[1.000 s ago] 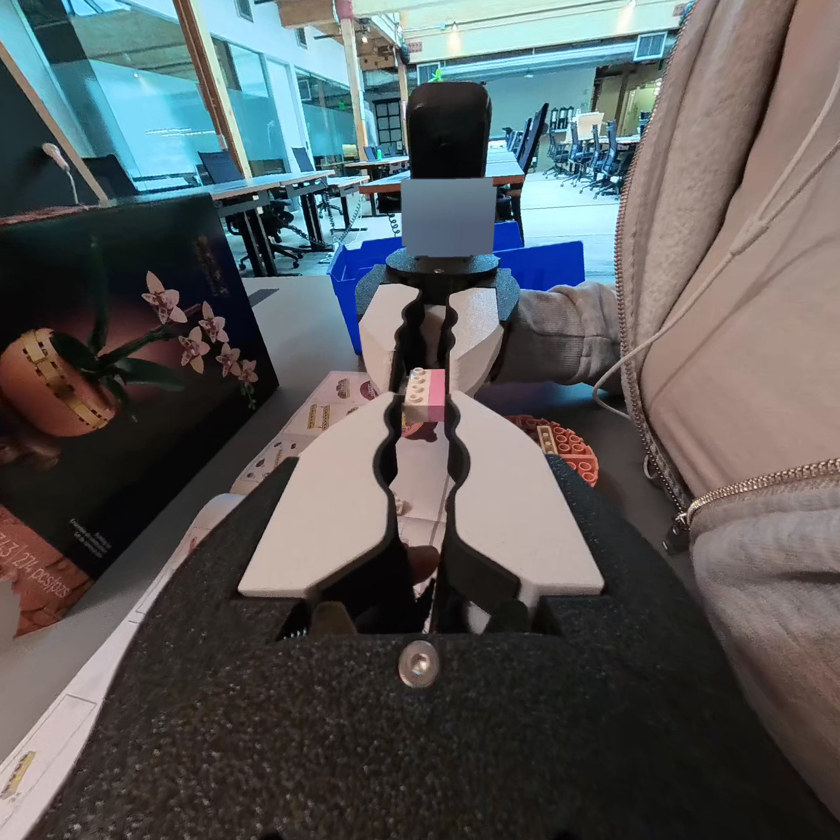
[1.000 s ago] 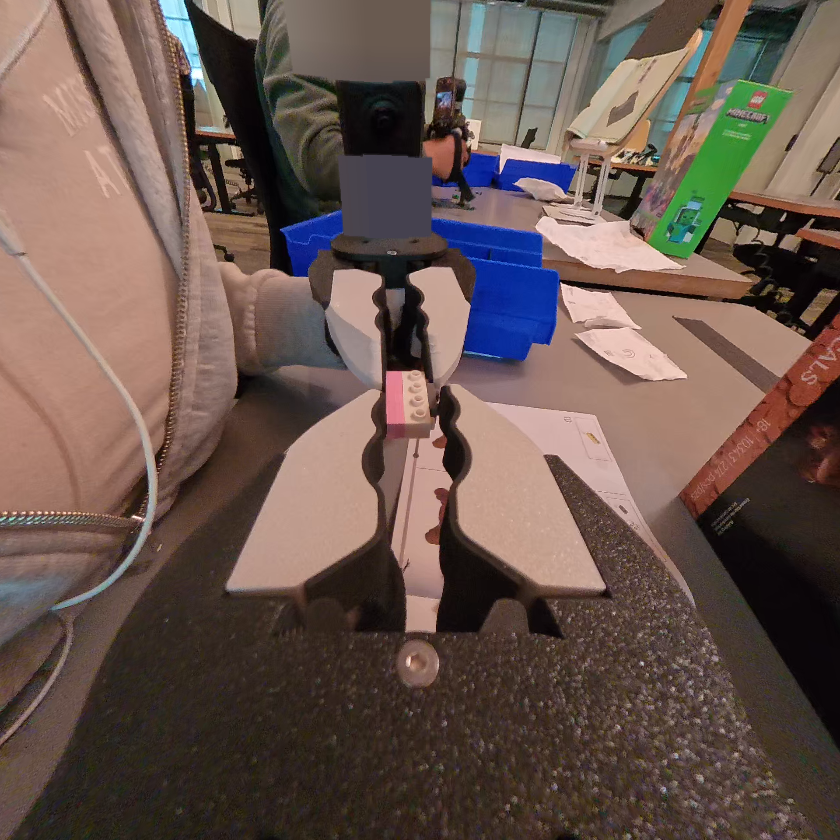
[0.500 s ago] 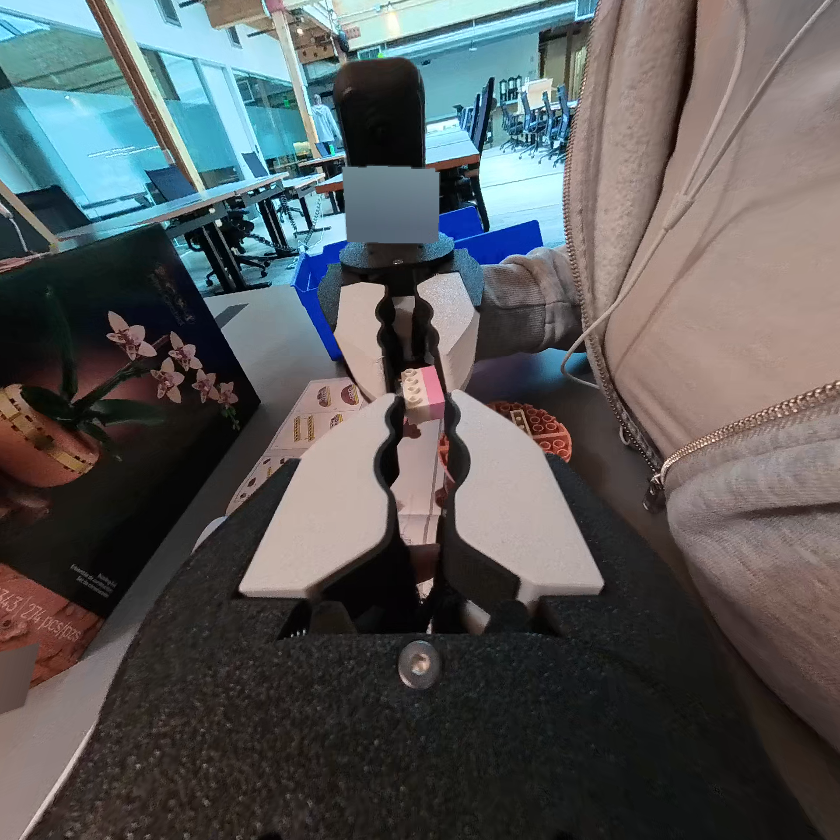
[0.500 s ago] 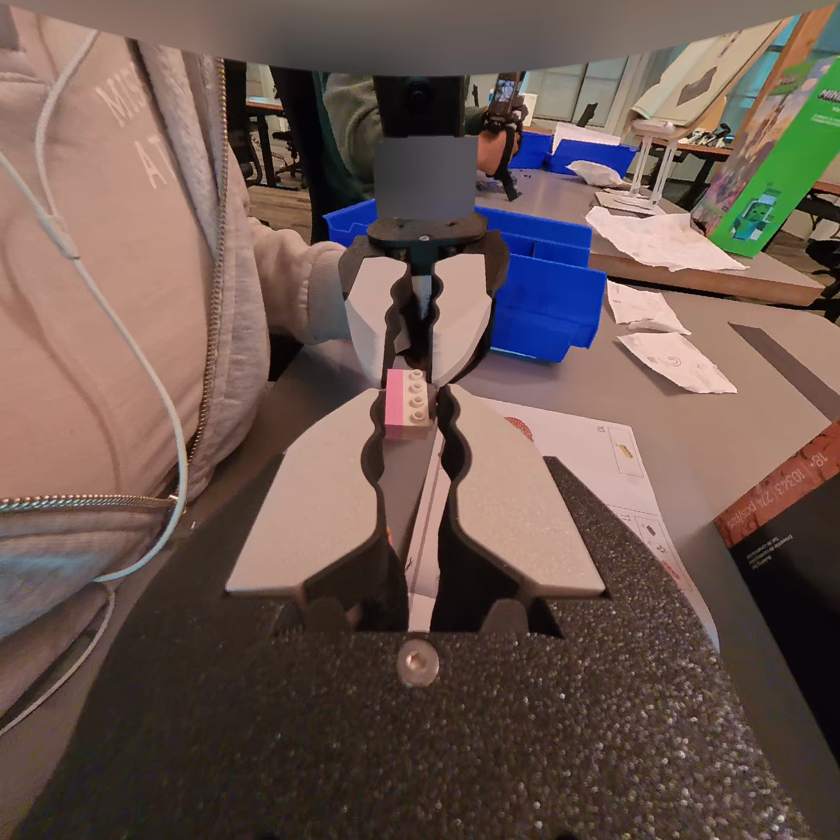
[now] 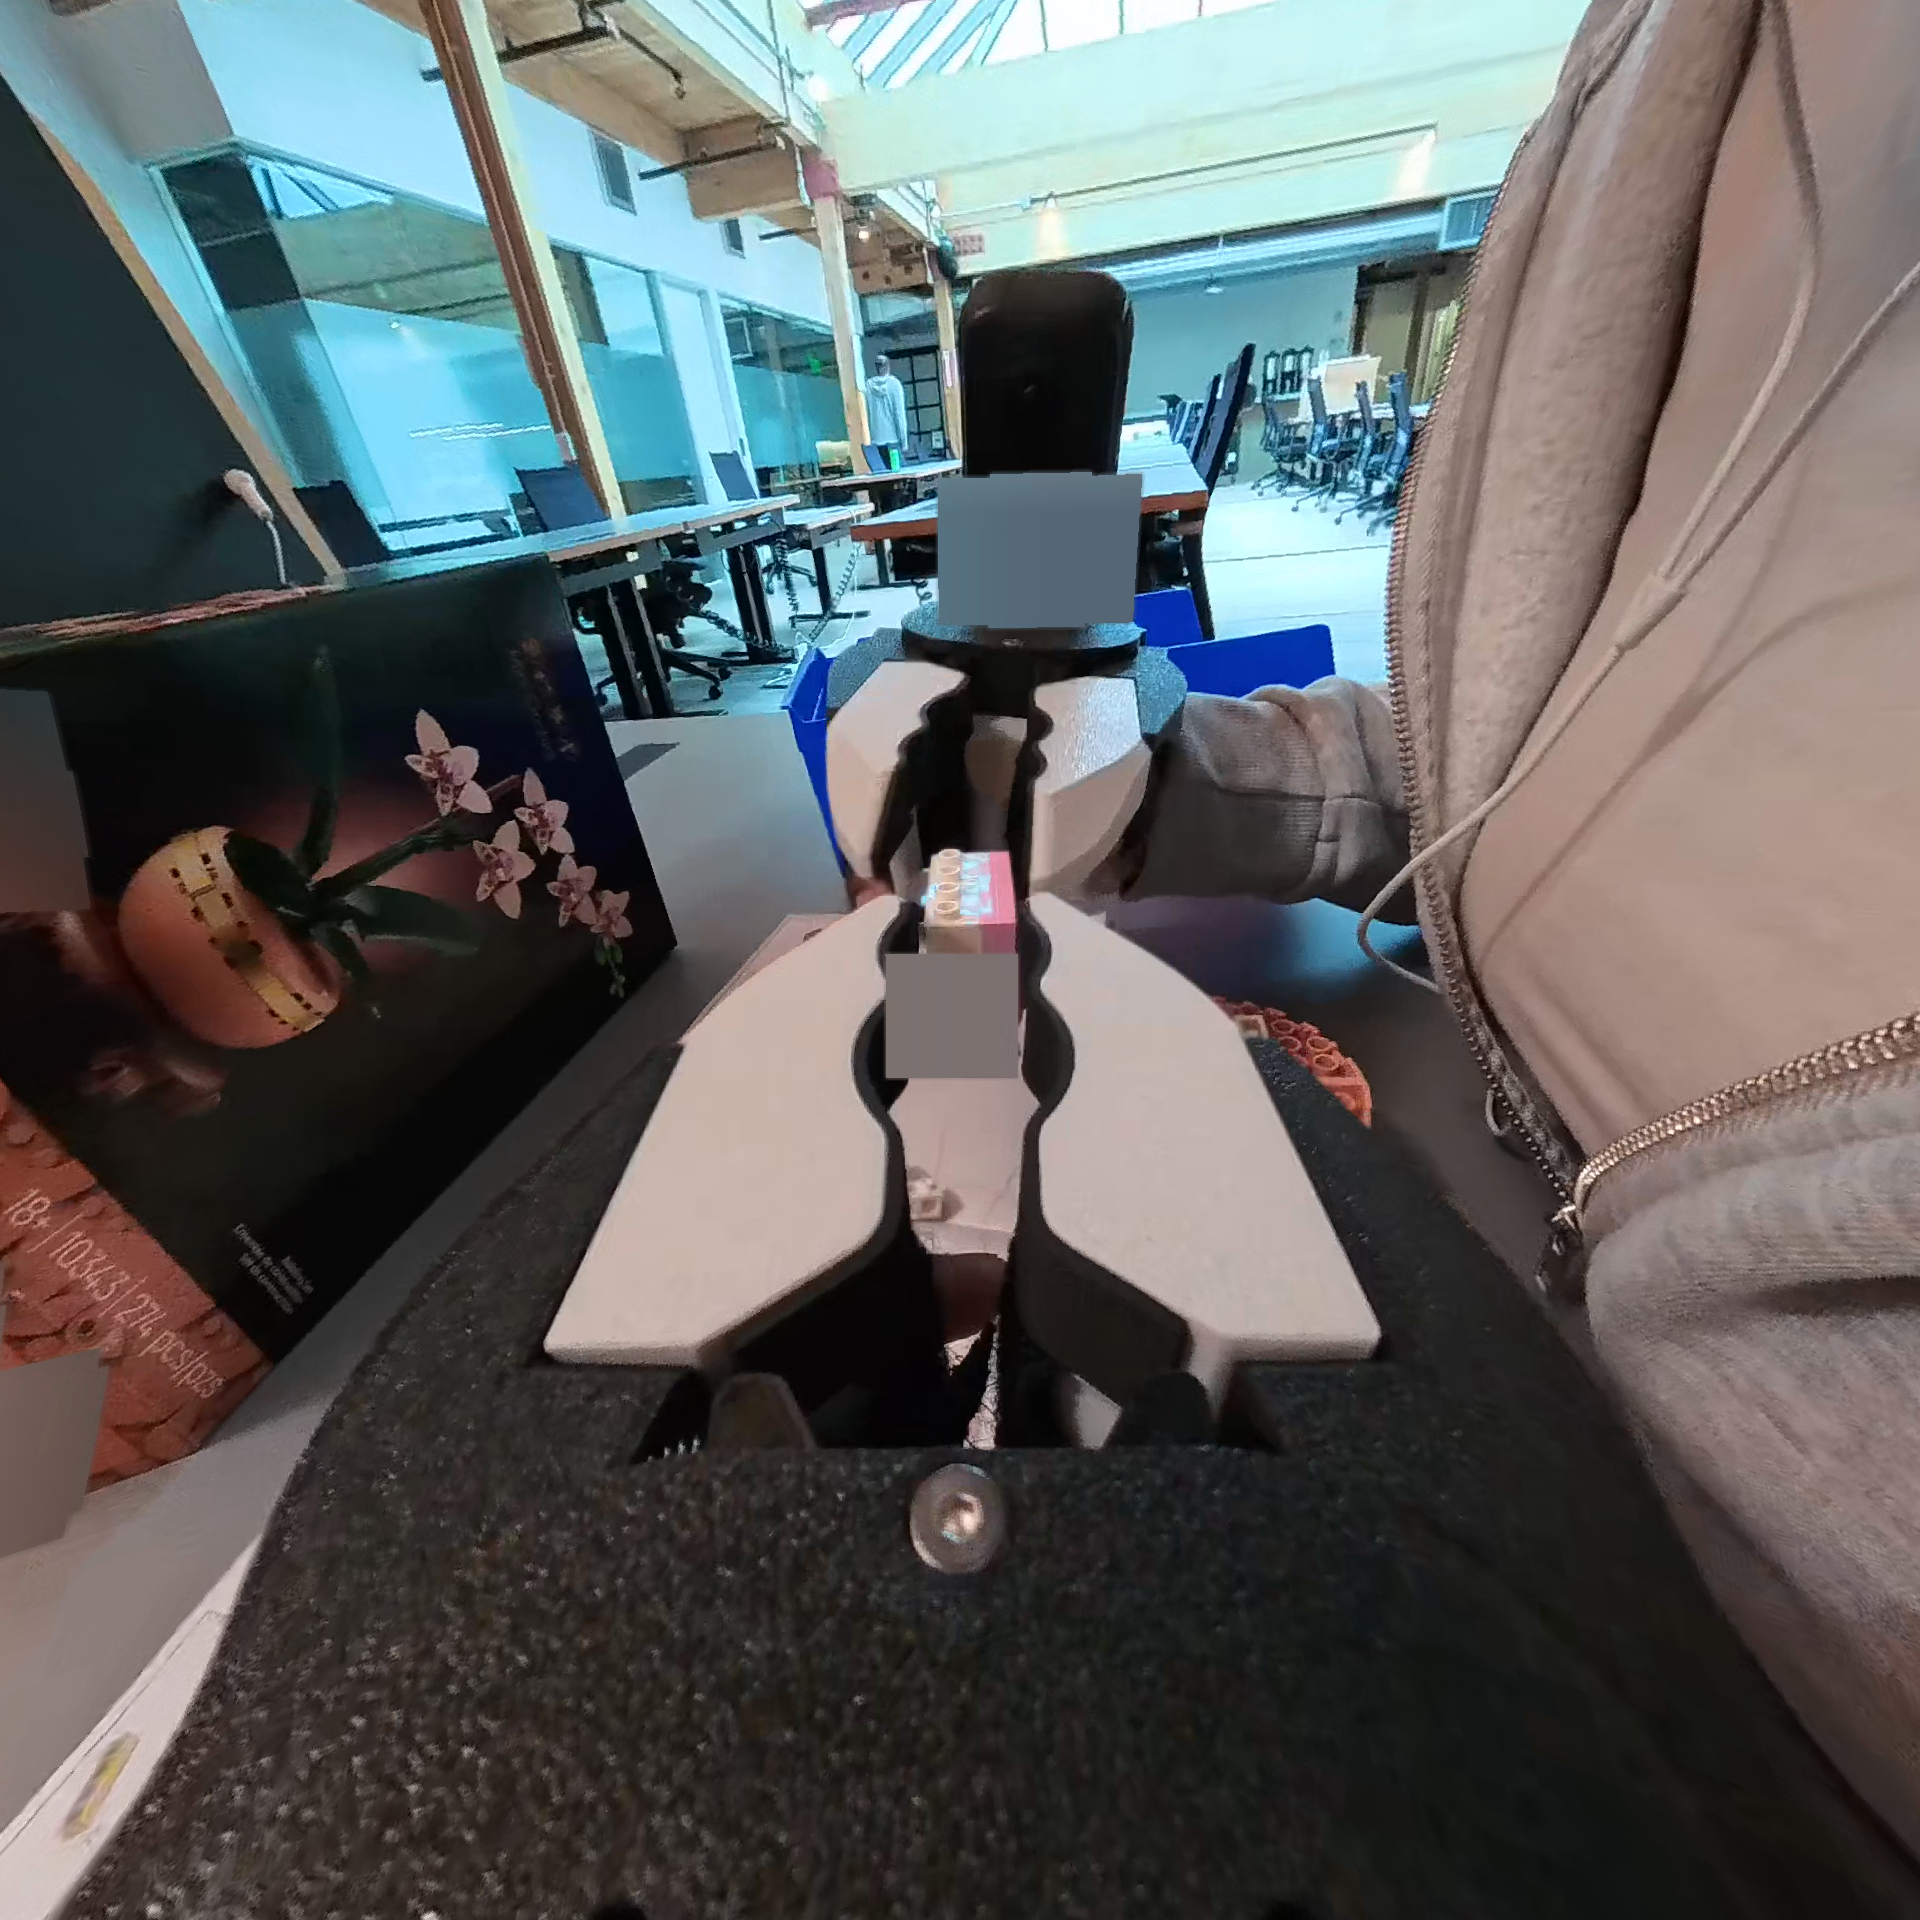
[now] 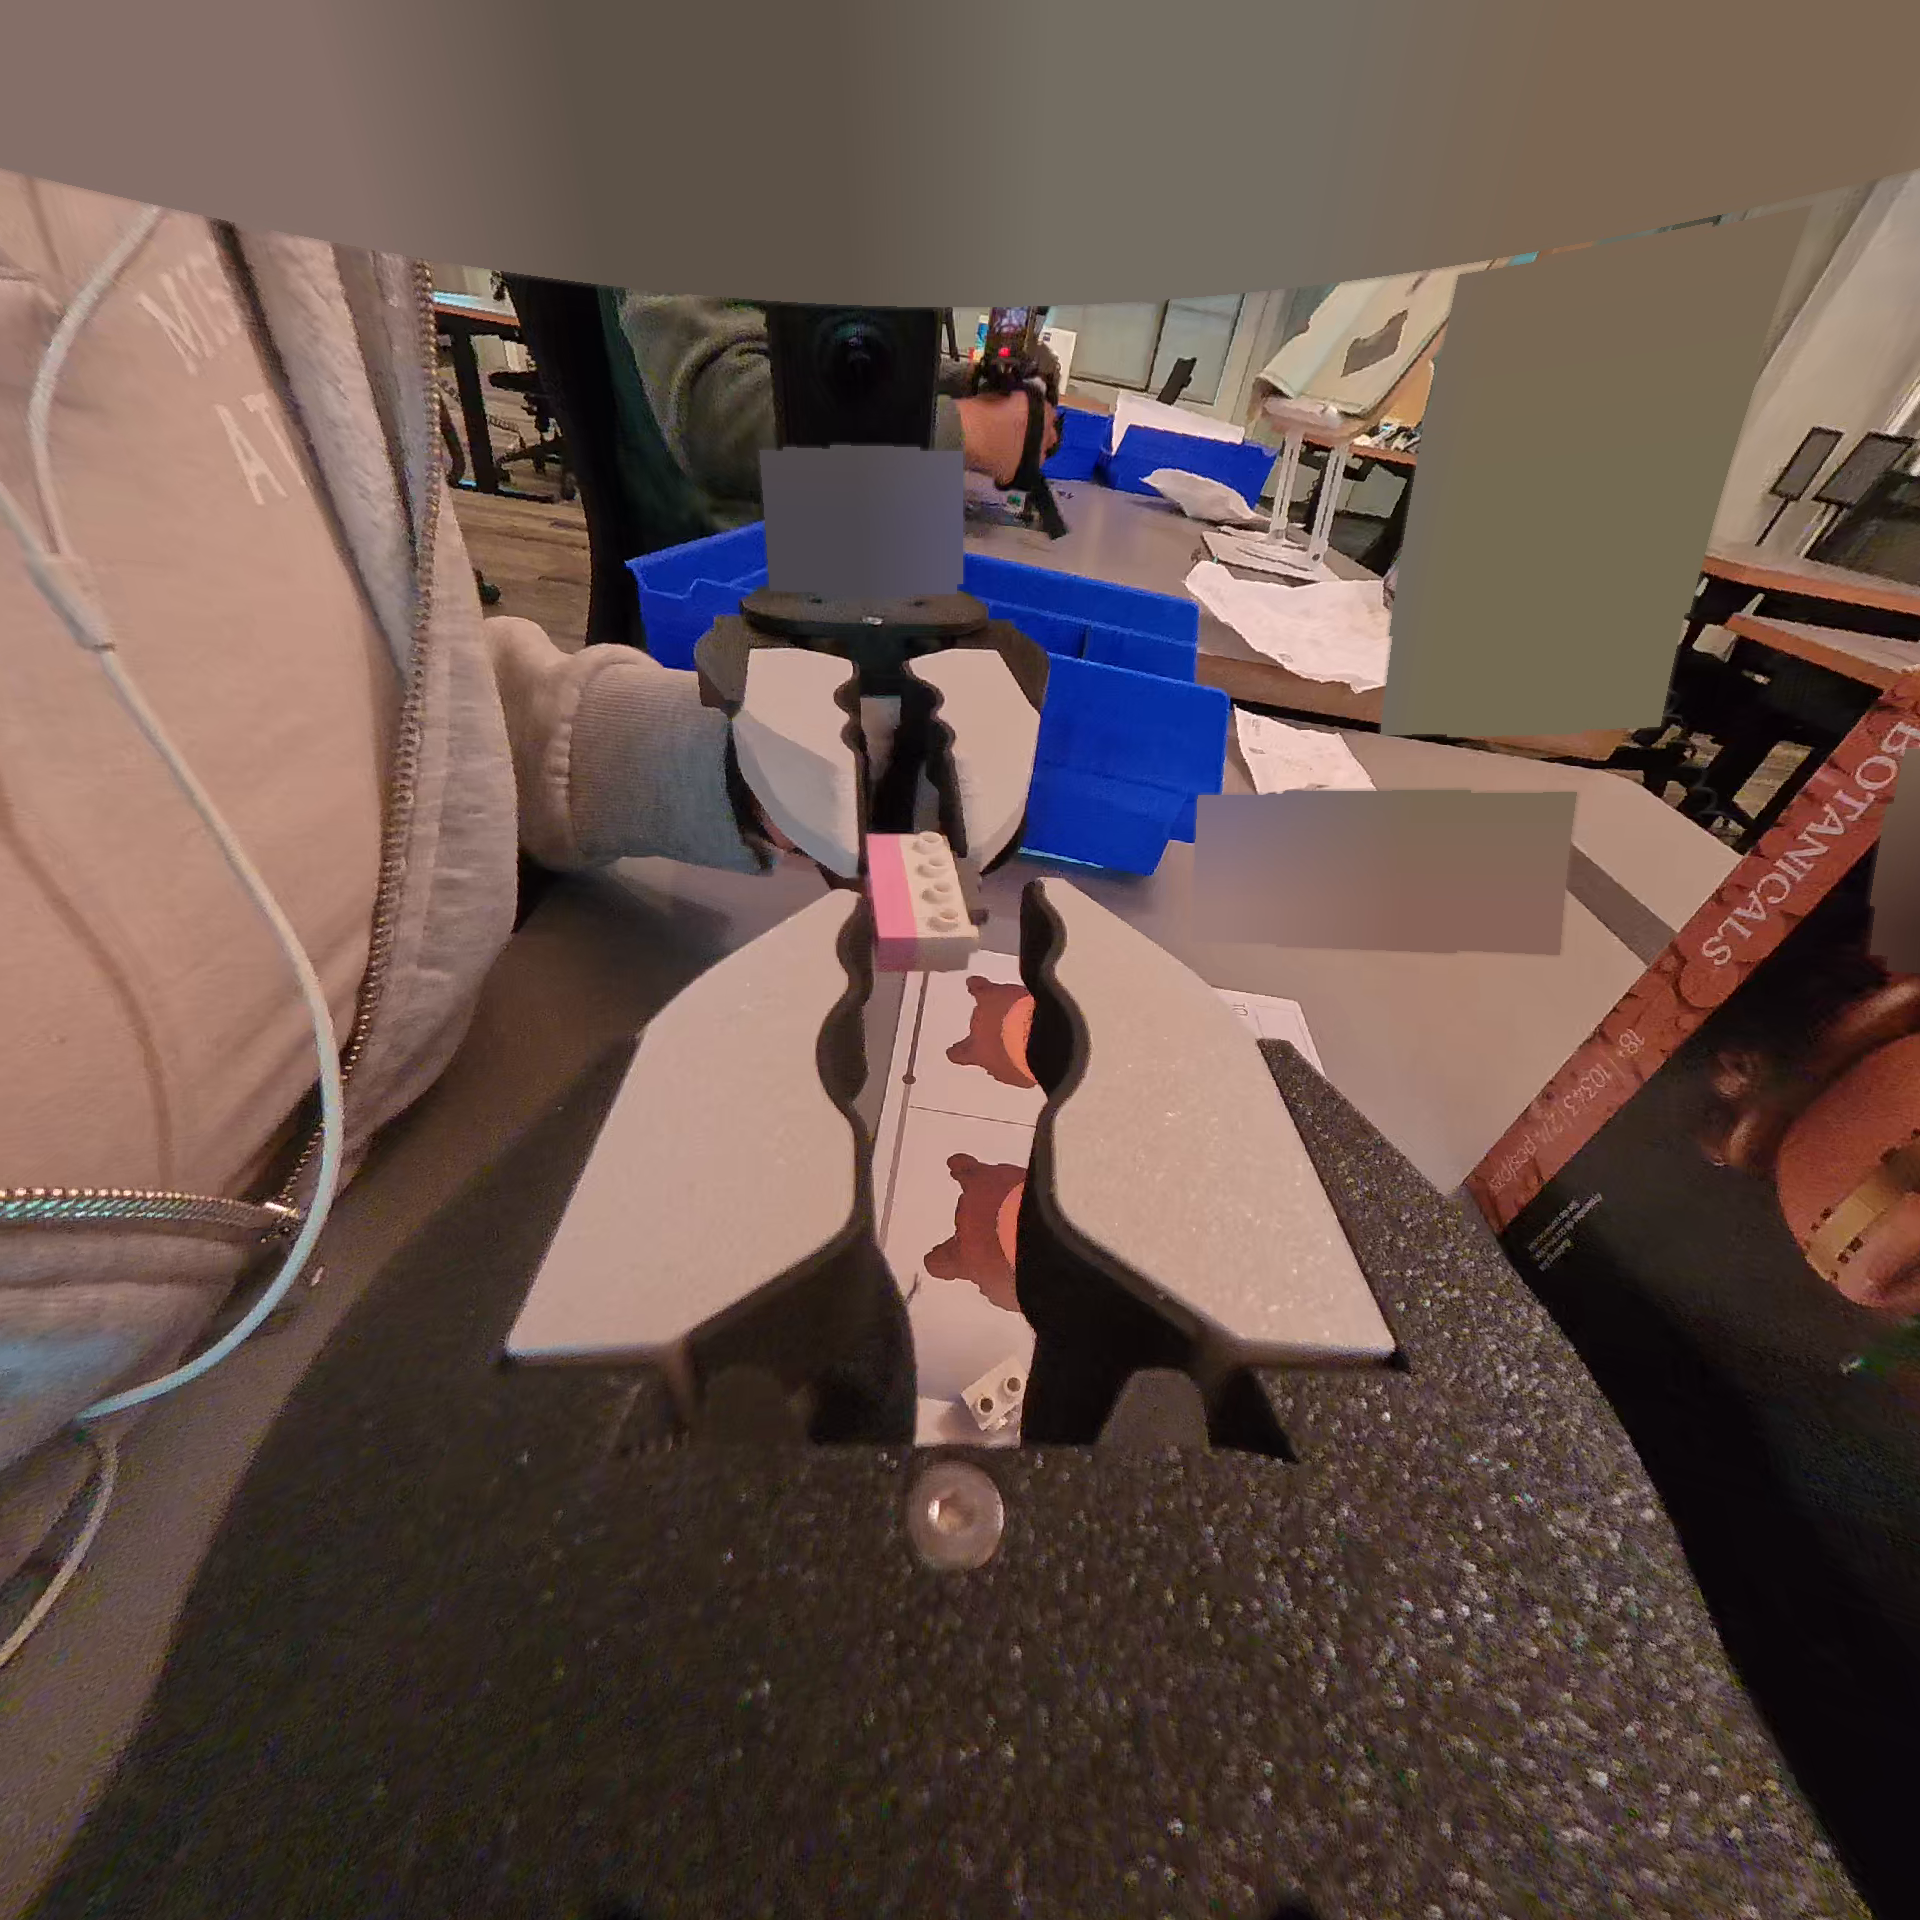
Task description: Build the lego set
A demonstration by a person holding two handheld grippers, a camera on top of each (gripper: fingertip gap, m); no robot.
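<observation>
A small white and pink lego brick stack is pinched at the tips of my left gripper, held in the air above the table. In the right wrist view the same stack lies against the left finger of my right gripper, with a gap to the right finger, so the right gripper is open. The two grippers face each other tip to tip. The right gripper shows opposite in the left wrist view, jaws parted. The left gripper shows opposite in the right wrist view.
The open instruction booklet lies on the grey table under the grippers, with a small white piece on it. The dark orchid set box stands at the left. An orange round plate lies on the table. Blue bins stand behind. A person's beige hoodie is close by. My left and right fingertips are right by each other.
My right gripper's fingers have spread apart and let go of the brick stack. The left gripper still holds it. Both grippers have risen slightly.
</observation>
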